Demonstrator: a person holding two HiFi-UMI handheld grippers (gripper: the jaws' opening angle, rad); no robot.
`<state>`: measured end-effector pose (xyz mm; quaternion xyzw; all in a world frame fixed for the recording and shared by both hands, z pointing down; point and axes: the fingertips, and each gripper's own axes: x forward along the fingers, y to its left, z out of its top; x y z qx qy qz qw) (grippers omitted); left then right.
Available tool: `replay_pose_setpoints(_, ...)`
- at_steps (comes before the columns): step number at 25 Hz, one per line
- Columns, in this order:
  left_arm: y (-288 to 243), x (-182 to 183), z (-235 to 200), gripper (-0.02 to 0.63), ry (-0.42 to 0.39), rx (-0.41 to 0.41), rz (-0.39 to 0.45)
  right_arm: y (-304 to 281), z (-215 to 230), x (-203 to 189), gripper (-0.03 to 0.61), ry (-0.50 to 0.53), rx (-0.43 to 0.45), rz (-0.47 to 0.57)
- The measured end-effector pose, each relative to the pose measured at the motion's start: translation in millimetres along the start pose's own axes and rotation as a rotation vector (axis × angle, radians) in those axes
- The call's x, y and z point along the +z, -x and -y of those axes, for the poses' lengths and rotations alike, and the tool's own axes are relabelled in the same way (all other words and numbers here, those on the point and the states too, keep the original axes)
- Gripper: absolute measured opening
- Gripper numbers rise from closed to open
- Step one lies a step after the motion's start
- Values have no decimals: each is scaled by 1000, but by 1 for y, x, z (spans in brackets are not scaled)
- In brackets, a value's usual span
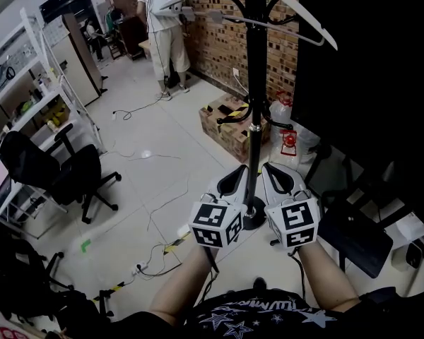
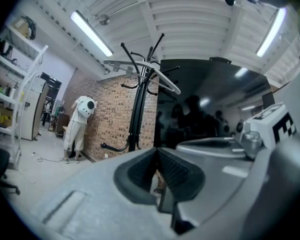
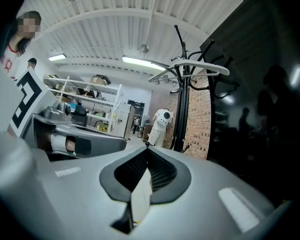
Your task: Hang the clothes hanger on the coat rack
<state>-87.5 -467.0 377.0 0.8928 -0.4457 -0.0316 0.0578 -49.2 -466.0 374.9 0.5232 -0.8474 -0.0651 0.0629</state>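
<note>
The black coat rack (image 1: 254, 83) stands straight ahead, and a white clothes hanger (image 1: 304, 14) hangs from its top hooks. My left gripper (image 1: 239, 171) and right gripper (image 1: 271, 168) are held side by side low down, either side of the pole and near its base. Both are shut with nothing between the jaws. In the left gripper view the rack (image 2: 136, 114) and hanger (image 2: 140, 66) rise beyond my shut tips (image 2: 156, 149). The right gripper view shows the same rack (image 3: 182, 109) and hanger (image 3: 190, 66) above its shut tips (image 3: 147, 148).
A cardboard box (image 1: 230, 122) and a red lantern-like object (image 1: 288, 141) sit behind the rack by the brick wall. A black office chair (image 1: 63, 171) is at left, another dark chair (image 1: 353, 235) at right. A person in white (image 1: 162, 34) stands at the back. Cables lie on the floor.
</note>
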Motion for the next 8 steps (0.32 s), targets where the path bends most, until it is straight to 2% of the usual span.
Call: replay_pose_setpoints(8, 6, 12, -2, 5, -9, 4, 21, -2, -7, 8, 8, 20, 13, 8)
